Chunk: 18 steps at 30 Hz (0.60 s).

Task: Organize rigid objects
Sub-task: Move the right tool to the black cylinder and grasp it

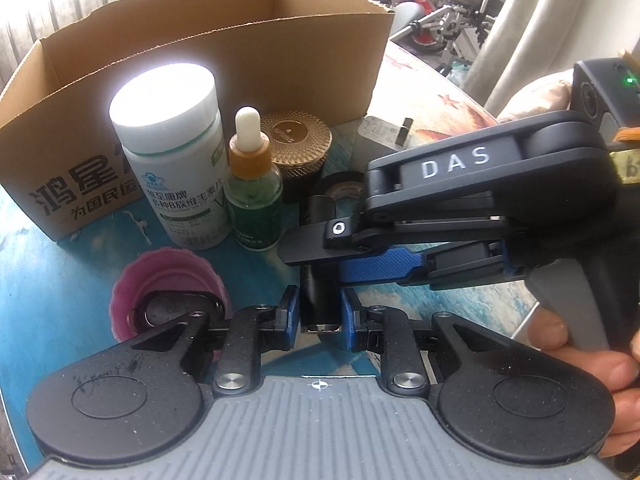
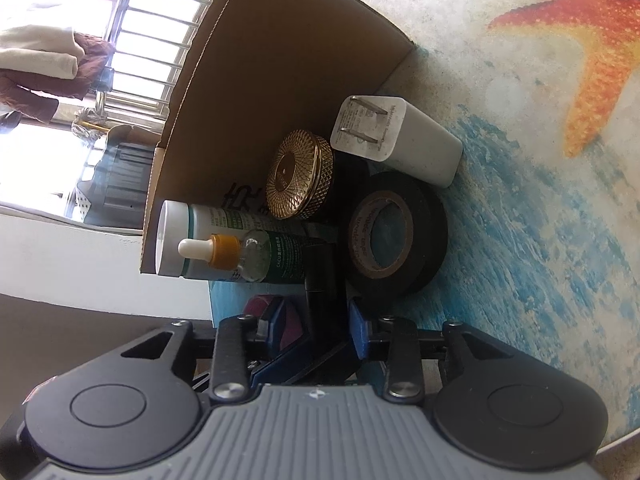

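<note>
Dead centre, low in the left wrist view, the left gripper has its jaws pinched on the near end of a slim black tube, a lipstick-like cylinder standing just off the blue desk. From the right edge the right gripper reaches across the tube's middle, its jaws spread around it; its own view shows a gap either side of the tube, so the pads look clear of it. That tube should be light and stiff but smooth and round, so it can roll or slip; the left's bite looks short, near the end, and a hold further along the barrel would sit safer. Behind it, mid-frame, stand a white bottle and a glass dropper, the fragile one, touching side by side. Next come a gold-lidded jar, black tape, and a white charger lying toward the upper right. A pink cup sits lower left. The open box fills the top of the frame, the likely home for all of it.
</note>
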### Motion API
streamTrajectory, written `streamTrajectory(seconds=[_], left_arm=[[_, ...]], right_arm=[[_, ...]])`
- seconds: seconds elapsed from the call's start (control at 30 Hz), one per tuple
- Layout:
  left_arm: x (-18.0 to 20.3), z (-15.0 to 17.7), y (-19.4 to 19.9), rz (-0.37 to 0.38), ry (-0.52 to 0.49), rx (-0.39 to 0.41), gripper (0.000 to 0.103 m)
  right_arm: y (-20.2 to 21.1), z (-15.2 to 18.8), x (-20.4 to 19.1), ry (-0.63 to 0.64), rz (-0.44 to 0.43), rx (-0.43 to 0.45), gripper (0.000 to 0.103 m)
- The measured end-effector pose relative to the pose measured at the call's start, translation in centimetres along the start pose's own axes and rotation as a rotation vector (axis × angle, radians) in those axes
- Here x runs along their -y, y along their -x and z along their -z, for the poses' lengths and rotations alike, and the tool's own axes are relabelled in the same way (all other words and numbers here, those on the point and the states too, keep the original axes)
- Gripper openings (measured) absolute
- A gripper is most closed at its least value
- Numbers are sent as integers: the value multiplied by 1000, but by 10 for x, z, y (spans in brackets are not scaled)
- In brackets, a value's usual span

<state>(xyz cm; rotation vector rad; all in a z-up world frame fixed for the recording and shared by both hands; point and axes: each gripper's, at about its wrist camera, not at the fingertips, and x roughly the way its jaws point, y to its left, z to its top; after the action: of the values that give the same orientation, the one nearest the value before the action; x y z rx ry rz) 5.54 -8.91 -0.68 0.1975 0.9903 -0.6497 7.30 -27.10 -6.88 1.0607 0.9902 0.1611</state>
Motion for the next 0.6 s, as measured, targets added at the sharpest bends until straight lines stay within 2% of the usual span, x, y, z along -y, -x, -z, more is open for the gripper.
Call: streamTrajectory(seconds=[0.2,0.37,0.6], left_arm=[[2,5,5,4,2,11,21],[8,0,11,2,0,31,21],[14,1,49,-14,-9,118,21]], right_arm=[[-2,7,2,12,2,5,38],[7,13,4,19,-6,23,24],[32,25,-25,109,-32,73,24]])
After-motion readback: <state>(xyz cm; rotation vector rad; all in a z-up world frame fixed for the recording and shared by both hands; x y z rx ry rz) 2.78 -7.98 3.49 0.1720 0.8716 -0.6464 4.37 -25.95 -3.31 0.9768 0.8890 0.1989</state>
